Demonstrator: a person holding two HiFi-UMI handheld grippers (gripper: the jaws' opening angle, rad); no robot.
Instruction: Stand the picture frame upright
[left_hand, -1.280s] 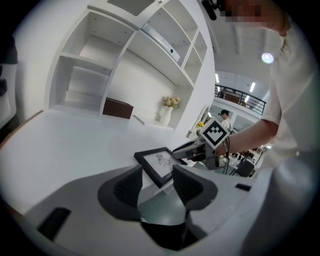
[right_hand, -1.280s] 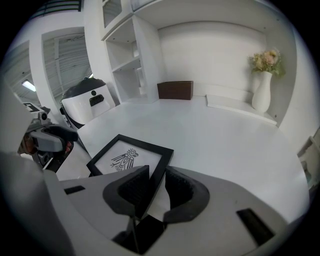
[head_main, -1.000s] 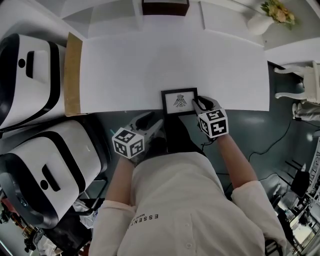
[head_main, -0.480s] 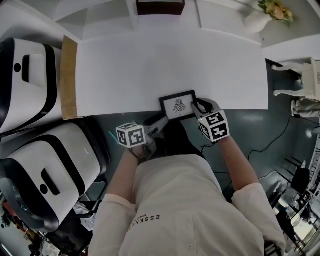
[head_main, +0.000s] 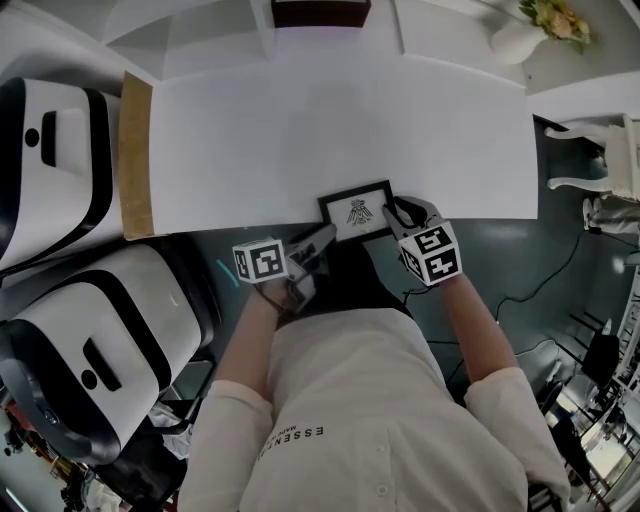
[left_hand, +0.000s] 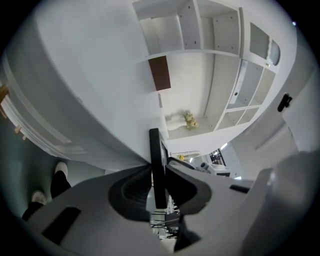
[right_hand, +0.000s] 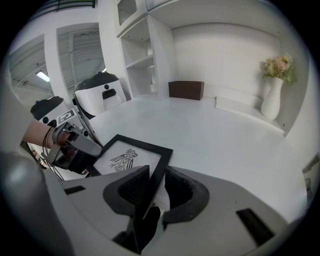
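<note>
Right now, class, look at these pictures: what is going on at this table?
A person holds a tool in each hand, both on the black picture frame at the near edge of the white table. The right tool clamps its right side; the left tool has just been closing its jaws on the left end. The frame is not yet upright.

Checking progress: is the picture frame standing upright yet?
Not yet. The picture frame is nearly flat, print facing up, at the near edge of the white table.
</note>
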